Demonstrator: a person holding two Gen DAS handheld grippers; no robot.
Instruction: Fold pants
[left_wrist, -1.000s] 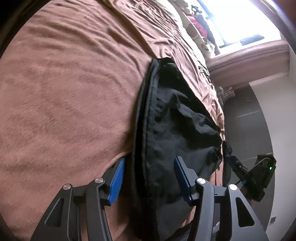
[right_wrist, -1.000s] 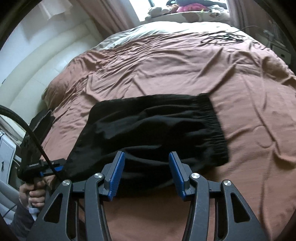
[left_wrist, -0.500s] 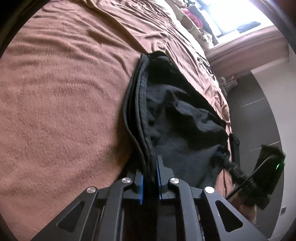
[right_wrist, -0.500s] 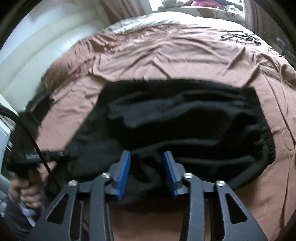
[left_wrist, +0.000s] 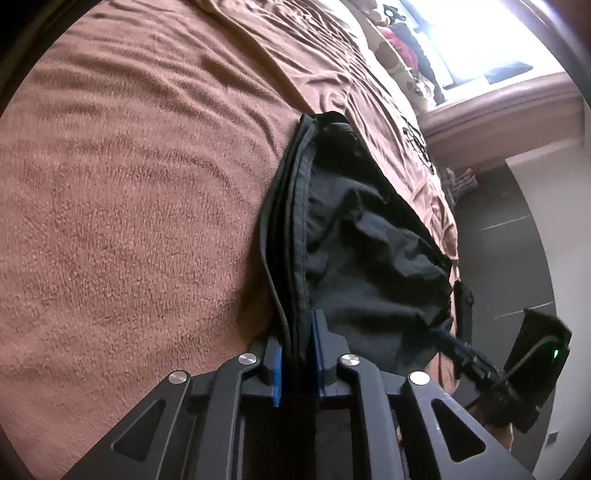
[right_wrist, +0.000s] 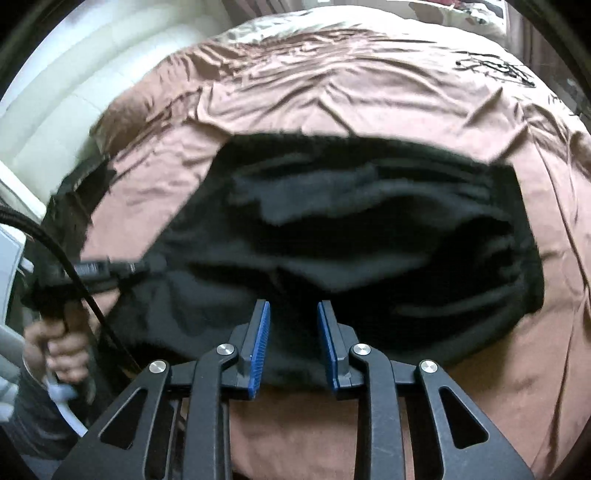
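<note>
Black pants (right_wrist: 369, 221) lie across the brown bedsheet (right_wrist: 332, 92), folded into a short wide shape. In the left wrist view their stacked edges (left_wrist: 291, 229) run straight into my left gripper (left_wrist: 297, 332). Its blue pads (left_wrist: 317, 354) press on that edge while the jaws are opening slightly. My right gripper (right_wrist: 293, 314) sits over the near edge of the pants with its jaws closing. Black cloth lies between its blue pads (right_wrist: 260, 343), and a gap still shows. My left gripper (right_wrist: 110, 269) also shows in the right wrist view at the pants' left end.
A hand (right_wrist: 55, 343) holds the left gripper's handle at the bed's left edge, with a black cable (right_wrist: 85, 295) across it. A white headboard (right_wrist: 55, 92) lies beyond. Dark cords (right_wrist: 495, 70) lie on the far sheet, dark floor (left_wrist: 498, 258) off the bedside.
My left gripper went from wide open to clamped on the pants' edge. My right gripper moved in closer over the near edge and its jaws narrowed around the cloth.
</note>
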